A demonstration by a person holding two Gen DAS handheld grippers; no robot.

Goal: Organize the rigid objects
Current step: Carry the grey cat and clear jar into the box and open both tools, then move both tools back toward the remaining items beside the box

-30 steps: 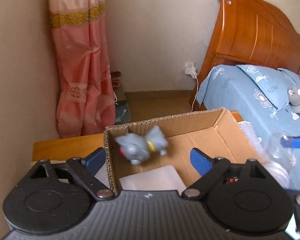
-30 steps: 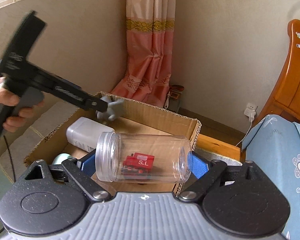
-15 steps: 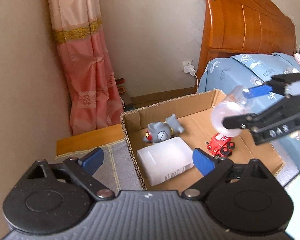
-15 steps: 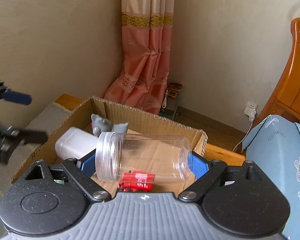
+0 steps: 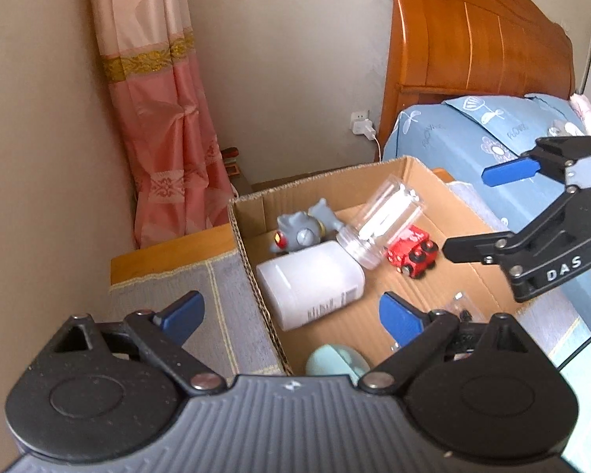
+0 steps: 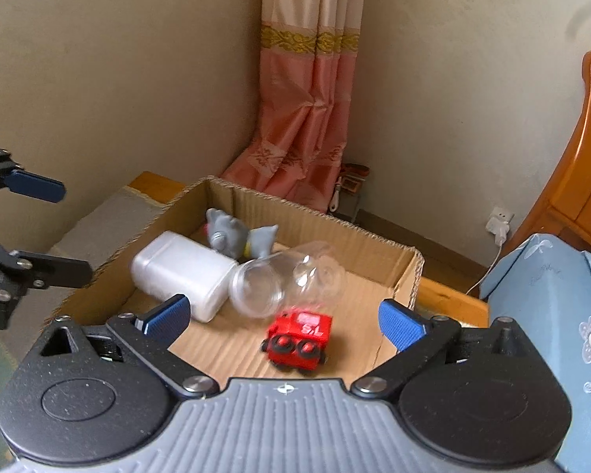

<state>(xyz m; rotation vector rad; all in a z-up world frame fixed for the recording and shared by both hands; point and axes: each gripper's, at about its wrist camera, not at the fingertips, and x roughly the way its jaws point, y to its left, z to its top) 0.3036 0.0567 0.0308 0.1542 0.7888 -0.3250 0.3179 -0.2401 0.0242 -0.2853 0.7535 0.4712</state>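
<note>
Right wrist view shows me the clear plastic jar (image 6: pixel 285 282) lying inside the brown cardboard box (image 6: pixel 407 272), mouth toward my empty, spread right gripper (image 6: pixel 281 315), nearer than the likewise spread left gripper (image 5: pixel 291 315).

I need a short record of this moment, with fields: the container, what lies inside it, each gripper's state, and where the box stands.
container: open cardboard box
inside: clear jar lying on its side, white bottle, grey toy figure, red toy train, pale green object at the near edge, partly hidden
left gripper: open, empty
right gripper: open, empty, above the box
box stands on: grey mat, beside the bed
</note>
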